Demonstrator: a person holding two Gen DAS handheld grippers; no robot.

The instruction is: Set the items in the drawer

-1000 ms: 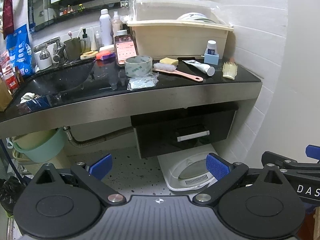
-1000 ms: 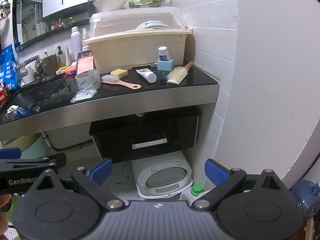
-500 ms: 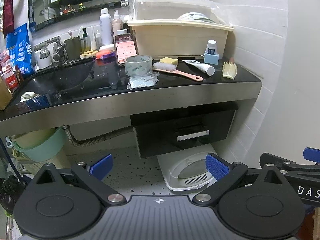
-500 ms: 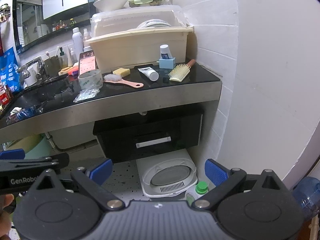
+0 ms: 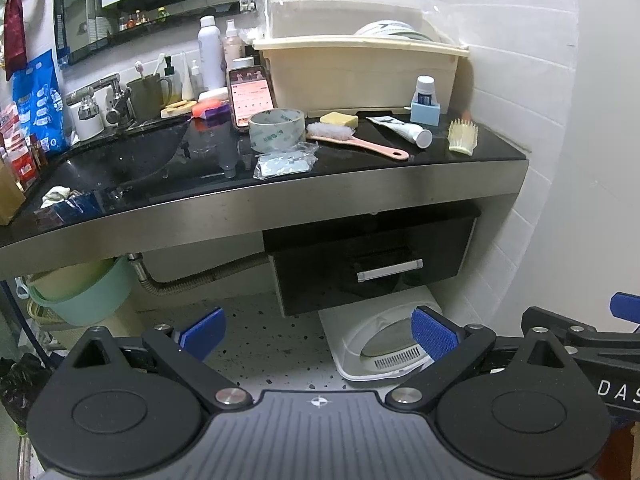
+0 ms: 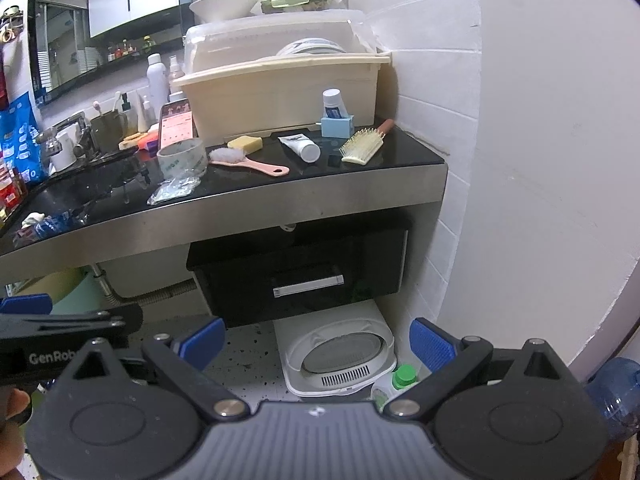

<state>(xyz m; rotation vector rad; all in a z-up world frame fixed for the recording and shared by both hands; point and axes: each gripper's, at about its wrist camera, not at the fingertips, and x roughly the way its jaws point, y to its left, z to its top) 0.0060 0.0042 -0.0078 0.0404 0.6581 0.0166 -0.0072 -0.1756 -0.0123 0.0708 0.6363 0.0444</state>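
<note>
A black drawer with a silver handle hangs closed under the dark countertop. On top lie a tape roll, a pink brush, a yellow soap bar, a white tube, a yellow hairbrush and a clear packet. My left gripper and right gripper are both open and empty, low and well short of the drawer.
A cream dish box fills the counter's back. A phone leans beside it; a sink lies left. A white appliance sits on the floor under the drawer, a green-capped bottle beside it. The white wall is right.
The right gripper has drifted left and slightly forward, so the drawer now sits nearer the middle of its view. The left gripper has barely moved. Both stay open.
</note>
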